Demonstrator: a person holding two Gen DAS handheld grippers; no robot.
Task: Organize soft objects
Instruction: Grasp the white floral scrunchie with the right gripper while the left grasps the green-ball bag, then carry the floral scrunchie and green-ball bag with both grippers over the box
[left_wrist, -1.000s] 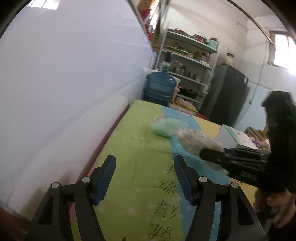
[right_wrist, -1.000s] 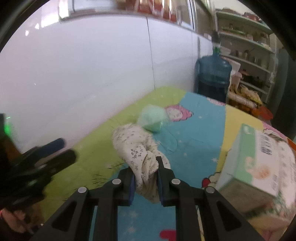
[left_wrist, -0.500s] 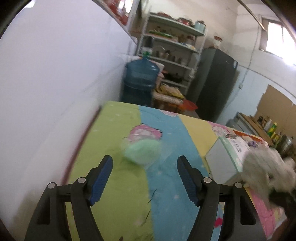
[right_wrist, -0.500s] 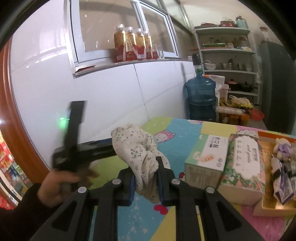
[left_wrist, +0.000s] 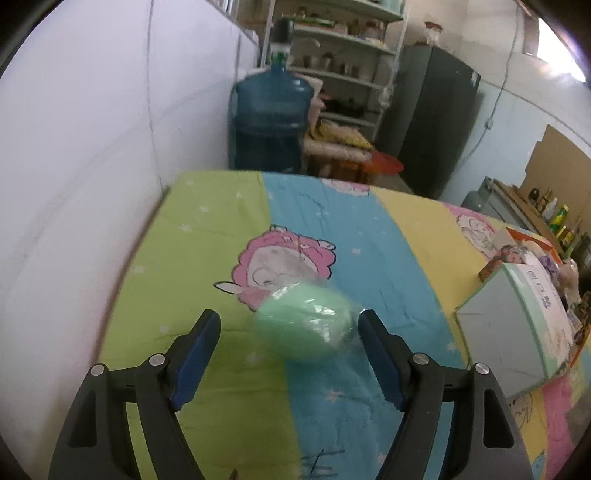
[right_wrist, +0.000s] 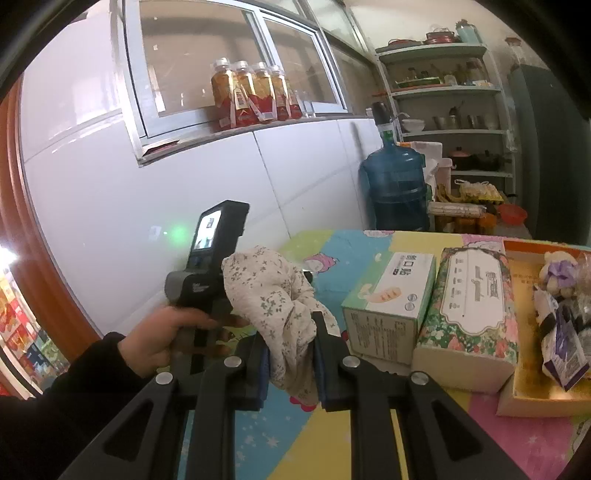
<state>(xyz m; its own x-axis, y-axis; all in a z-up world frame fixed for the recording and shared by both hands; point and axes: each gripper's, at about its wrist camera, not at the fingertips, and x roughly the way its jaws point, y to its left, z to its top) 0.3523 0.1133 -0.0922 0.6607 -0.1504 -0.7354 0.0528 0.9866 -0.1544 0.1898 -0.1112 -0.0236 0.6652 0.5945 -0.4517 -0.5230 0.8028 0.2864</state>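
Floral cloth is pinched tight between the jaws of the right gripper, bunched up and held above the cartoon-print sheet. The left gripper has just been opening up — jaws spread wide, nothing gripped. A green soft ball in clear wrap sits on the sheet between its fingers, not squeezed. Off to the right there's a white-green box, a floral tissue box touching it, and an orange tray with small stuff in it.
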